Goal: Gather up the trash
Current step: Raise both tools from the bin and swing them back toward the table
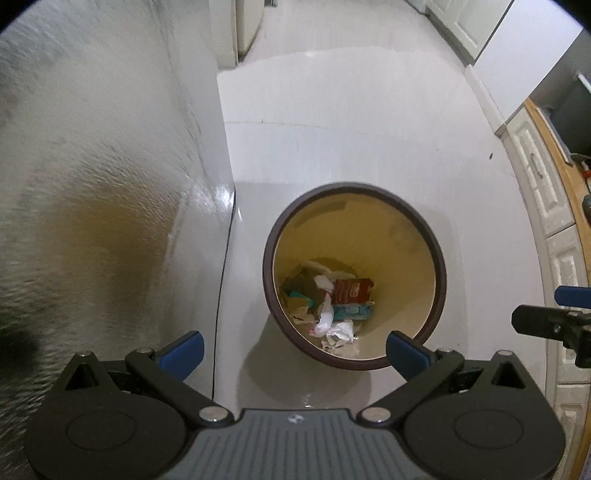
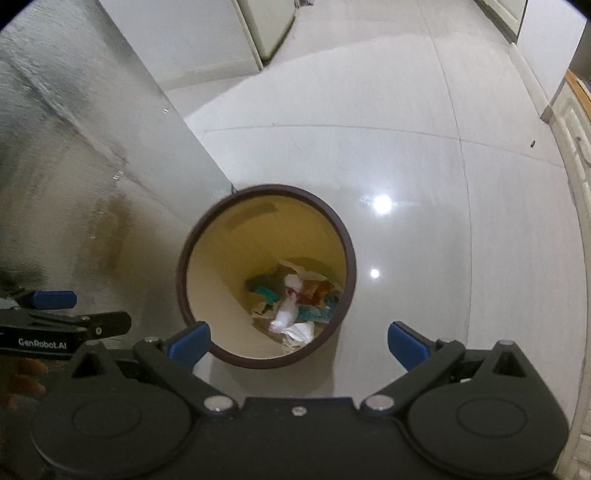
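A round trash bin with a dark brown rim (image 1: 441,258) and a yellow inside stands on the pale tiled floor. It also shows in the right wrist view (image 2: 183,258). In its bottom lies trash: crumpled white paper (image 1: 334,325), a red carton (image 1: 351,290) and teal packaging (image 1: 352,312); the same heap shows in the right wrist view (image 2: 291,306). My left gripper (image 1: 295,349) is open and empty, held above the bin's near rim. My right gripper (image 2: 299,341) is open and empty, also above the near rim. Each gripper shows at the edge of the other's view.
A textured grey metallic appliance side (image 1: 92,184) rises close on the left of the bin. White panelled cabinets (image 1: 554,236) with a wooden countertop (image 1: 569,166) run along the right. A white appliance (image 2: 266,29) stands at the back. Glossy floor tiles (image 2: 406,147) stretch beyond the bin.
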A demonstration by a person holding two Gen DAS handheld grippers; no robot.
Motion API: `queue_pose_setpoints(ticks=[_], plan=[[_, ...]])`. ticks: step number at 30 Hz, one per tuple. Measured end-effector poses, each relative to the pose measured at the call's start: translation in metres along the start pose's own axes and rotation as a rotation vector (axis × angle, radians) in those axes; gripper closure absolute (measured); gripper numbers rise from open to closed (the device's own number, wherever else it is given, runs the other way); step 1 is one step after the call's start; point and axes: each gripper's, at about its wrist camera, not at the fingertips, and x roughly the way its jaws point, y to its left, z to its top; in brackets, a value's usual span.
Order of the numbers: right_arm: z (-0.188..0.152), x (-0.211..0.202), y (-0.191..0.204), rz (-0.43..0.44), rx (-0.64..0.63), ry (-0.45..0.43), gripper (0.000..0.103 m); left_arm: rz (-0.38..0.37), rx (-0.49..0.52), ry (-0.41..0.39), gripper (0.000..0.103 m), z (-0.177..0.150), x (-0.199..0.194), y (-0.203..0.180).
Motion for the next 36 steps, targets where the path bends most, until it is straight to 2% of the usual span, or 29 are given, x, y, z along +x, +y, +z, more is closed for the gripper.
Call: queue_pose_setpoints(ticks=[8,19,29,36], plan=[[-0.008,-0.051,0.011,0.006,-0.028,-0.08,0.0,0.011,0.02,-0.114,0.0,-0.012,-0.059,-0.006],[-0.017,-0.144,0.006,0.021,-0.051,-0.311,0.0,-0.007,0.049,-0.309,0.0,-0.029,-0.148,-0.022],[-0.036,-0.227,0.028,0.044,-0.097,-0.516,0.0,-0.033,0.046,-0.546,0.0,-0.053,-0.246,-0.032],[-0.042,-0.277,0.06,0.013,-0.166,-0.664,0.0,-0.032,0.031,-0.739,0.0,-0.06,-0.327,-0.028]])
